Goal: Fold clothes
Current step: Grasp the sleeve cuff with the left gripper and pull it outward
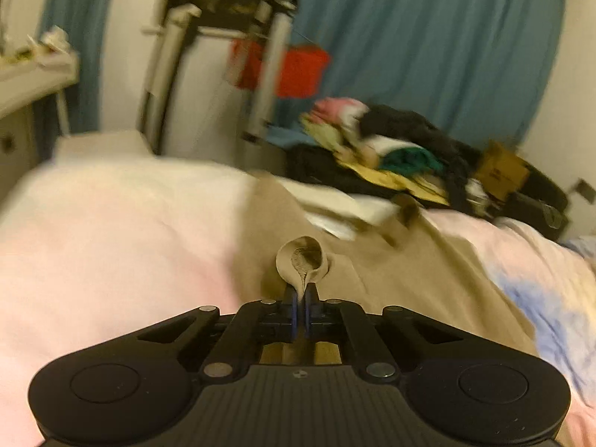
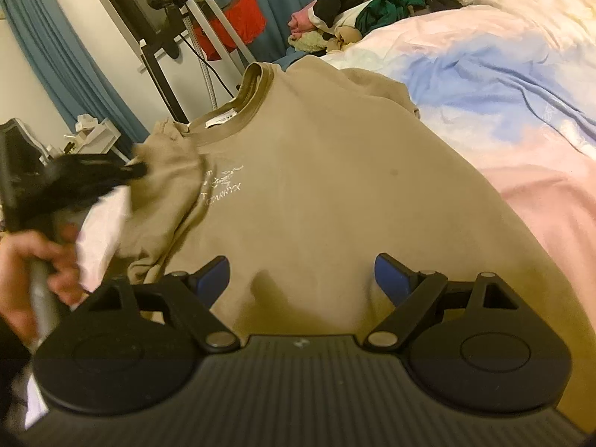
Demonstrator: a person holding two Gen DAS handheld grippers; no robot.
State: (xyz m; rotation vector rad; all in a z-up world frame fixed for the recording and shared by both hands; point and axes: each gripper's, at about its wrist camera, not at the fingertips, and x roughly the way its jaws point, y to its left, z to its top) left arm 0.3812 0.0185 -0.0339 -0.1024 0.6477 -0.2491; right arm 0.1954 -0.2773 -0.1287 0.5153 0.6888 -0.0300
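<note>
Pinching a sleeve cuff (image 1: 303, 259), the left gripper (image 1: 302, 296) is clamping; the right gripper (image 2: 301, 279) is gaping wide over the tan sweatshirt (image 2: 316, 193), whose collar only its view is showing.

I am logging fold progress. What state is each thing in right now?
tan sweatshirt: spread front-up on the bed, sleeve end lifted.
sleeve cuff: pinched in the left gripper.
left gripper: shut on the cuff.
right gripper: open, above the sweatshirt's lower part.
clothes pile: unfolded heap.

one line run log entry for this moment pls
stage: sleeve fold | left gripper: shut on tan sweatshirt sleeve | right gripper: open above hem | surface: bed
</note>
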